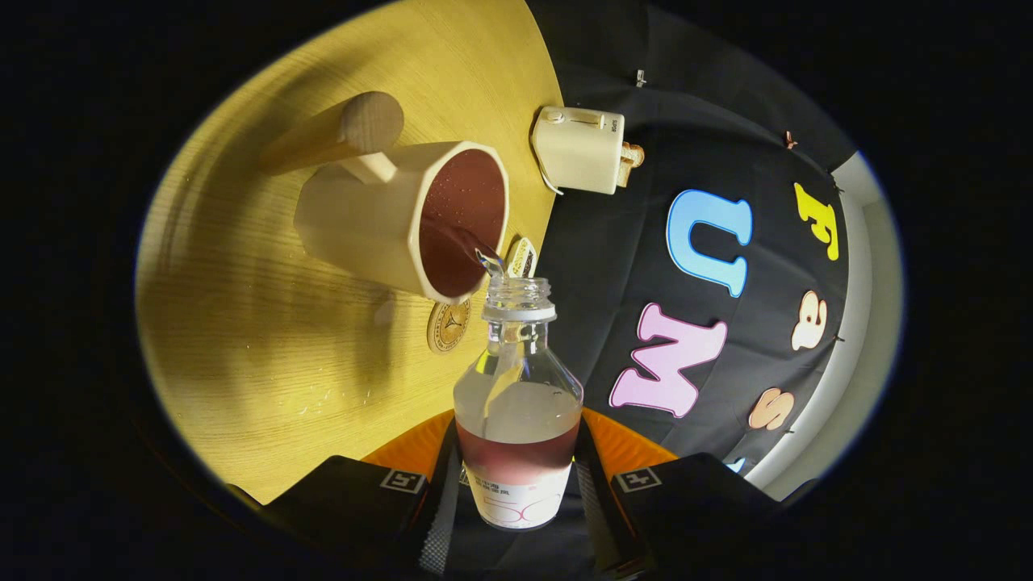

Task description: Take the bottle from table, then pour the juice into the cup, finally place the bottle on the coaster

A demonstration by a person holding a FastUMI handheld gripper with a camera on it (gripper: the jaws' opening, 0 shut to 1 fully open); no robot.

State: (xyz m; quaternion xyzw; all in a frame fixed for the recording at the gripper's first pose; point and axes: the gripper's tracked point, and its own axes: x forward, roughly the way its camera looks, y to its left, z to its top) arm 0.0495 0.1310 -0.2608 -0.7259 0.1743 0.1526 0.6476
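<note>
My gripper (516,484) is shut on a clear, uncapped bottle (518,403), one finger pressing each side of its labelled lower part. The bottle is tipped over, with dark red juice pooled near its base. A thin stream (487,258) runs from its mouth into the cream cup (387,218), which has a wooden knob handle and holds dark red juice. The cup stands on the yellow wooden table (266,339), just beyond the bottle's mouth. A round wooden coaster (448,324) lies on the table beside the cup, partly hidden by it.
A cream boxy appliance (579,149) with a cord stands near the table's edge, beyond the cup. A small labelled item (521,258) lies close to the bottle's mouth. Drops of liquid speckle the table near the fingers. The black booth cloth hangs past the table edge.
</note>
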